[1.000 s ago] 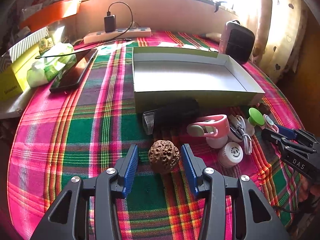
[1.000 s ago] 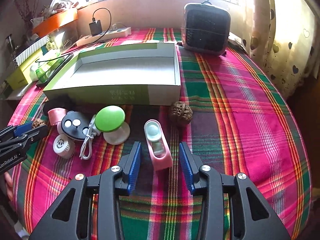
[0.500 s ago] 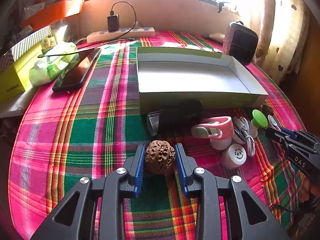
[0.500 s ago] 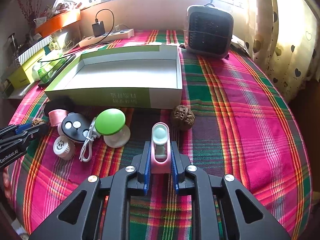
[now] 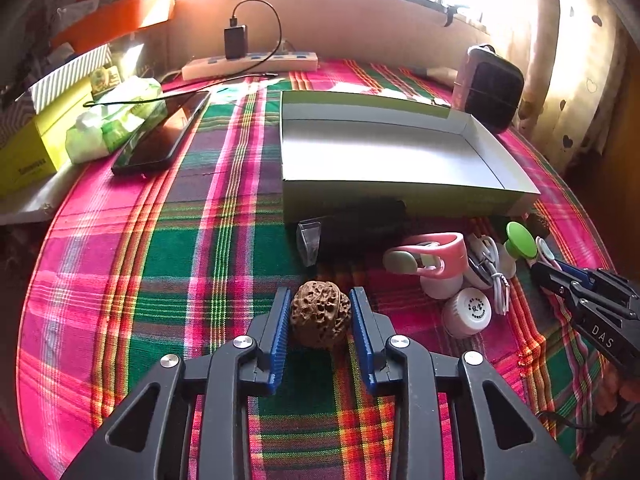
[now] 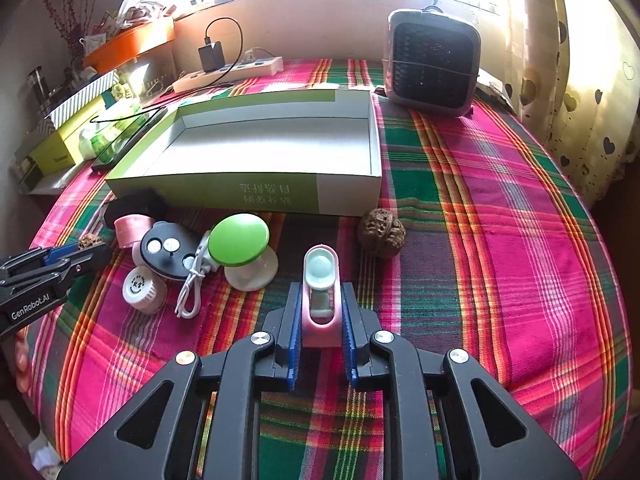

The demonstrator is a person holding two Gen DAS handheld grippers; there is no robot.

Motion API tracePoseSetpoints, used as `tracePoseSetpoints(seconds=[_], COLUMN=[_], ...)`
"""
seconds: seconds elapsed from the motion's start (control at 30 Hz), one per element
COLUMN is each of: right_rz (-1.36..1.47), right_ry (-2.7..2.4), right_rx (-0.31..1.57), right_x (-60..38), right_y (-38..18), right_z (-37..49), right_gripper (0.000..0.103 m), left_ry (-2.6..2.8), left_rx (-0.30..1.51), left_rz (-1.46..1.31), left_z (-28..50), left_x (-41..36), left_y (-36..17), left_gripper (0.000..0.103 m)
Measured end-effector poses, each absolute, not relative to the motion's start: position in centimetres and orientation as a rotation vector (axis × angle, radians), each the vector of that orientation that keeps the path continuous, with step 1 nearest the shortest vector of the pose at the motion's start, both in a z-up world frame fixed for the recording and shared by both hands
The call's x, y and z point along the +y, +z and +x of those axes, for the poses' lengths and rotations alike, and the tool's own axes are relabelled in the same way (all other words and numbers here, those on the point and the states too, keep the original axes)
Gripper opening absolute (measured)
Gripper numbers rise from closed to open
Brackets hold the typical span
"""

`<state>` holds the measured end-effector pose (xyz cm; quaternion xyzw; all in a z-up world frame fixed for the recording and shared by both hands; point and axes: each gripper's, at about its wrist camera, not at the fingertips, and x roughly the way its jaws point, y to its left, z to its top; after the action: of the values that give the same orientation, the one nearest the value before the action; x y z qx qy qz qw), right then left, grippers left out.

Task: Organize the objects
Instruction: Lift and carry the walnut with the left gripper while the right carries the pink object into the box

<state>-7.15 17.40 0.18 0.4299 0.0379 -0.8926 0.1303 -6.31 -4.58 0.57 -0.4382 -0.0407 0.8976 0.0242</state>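
Plaid pink-green cloth surface (image 6: 500, 208), window at the far side. Your left gripper (image 5: 320, 316) pinches the brown pitted walnut (image 5: 320, 319) between its blue pads, near the open green-and-white cardboard box (image 5: 384, 152). Your right gripper (image 6: 320, 312) is clamped on the pink oblong case with a pale green cap (image 6: 321, 296). Second brown walnut (image 6: 381, 232) sits just beside the box's near right corner.
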Motion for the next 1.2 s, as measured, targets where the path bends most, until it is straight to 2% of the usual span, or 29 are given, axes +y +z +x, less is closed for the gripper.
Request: tracePoseSetpoints(seconds=[1.2], right_rz=[1.109], right_ry=[-2.565], right_rx=[0.096], right_x=[14.7], right_y=[5.2], right_z=[-9.9], right_gripper=[0.019], left_ry=[2.772], left_rx=[-0.033], left_rz=[-1.203], left_z=[-9.6], left_x=[-2.8], left_y=[5.3], left_gripper=[0.027])
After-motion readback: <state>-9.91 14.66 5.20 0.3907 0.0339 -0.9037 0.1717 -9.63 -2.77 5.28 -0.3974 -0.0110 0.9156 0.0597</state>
